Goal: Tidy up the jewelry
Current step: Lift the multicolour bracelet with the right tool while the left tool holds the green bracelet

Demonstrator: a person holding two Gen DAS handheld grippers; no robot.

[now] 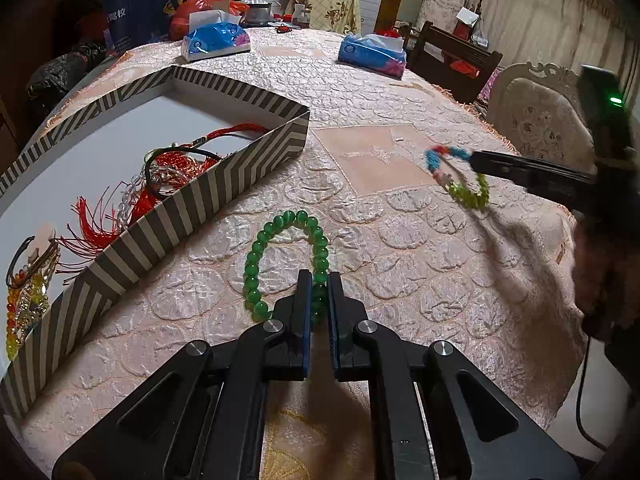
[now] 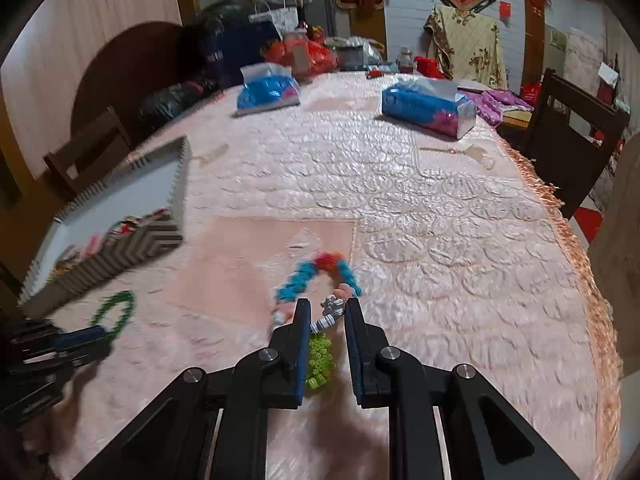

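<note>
A green bead bracelet (image 1: 280, 256) lies on the pink tablecloth; my left gripper (image 1: 319, 280) is closed on its near side, beads pinched between the fingers. It also shows in the right wrist view (image 2: 114, 312). A multicoloured bracelet (image 1: 456, 172) of blue, red and lime beads hangs in the air from my right gripper (image 2: 327, 308), which holds it lifted above the cloth; in the right wrist view the bracelet (image 2: 316, 280) sits between the fingers with a visible gap. A striped open box (image 1: 224, 176) at left holds red tasselled cords and several beaded pieces.
Two blue tissue packs (image 1: 216, 40) (image 1: 372, 54) stand at the table's far side. Chairs (image 1: 536, 112) flank the right edge. Bags and clutter (image 2: 304, 52) crowd the far end. The striped box (image 2: 132, 236) lies left of the right gripper.
</note>
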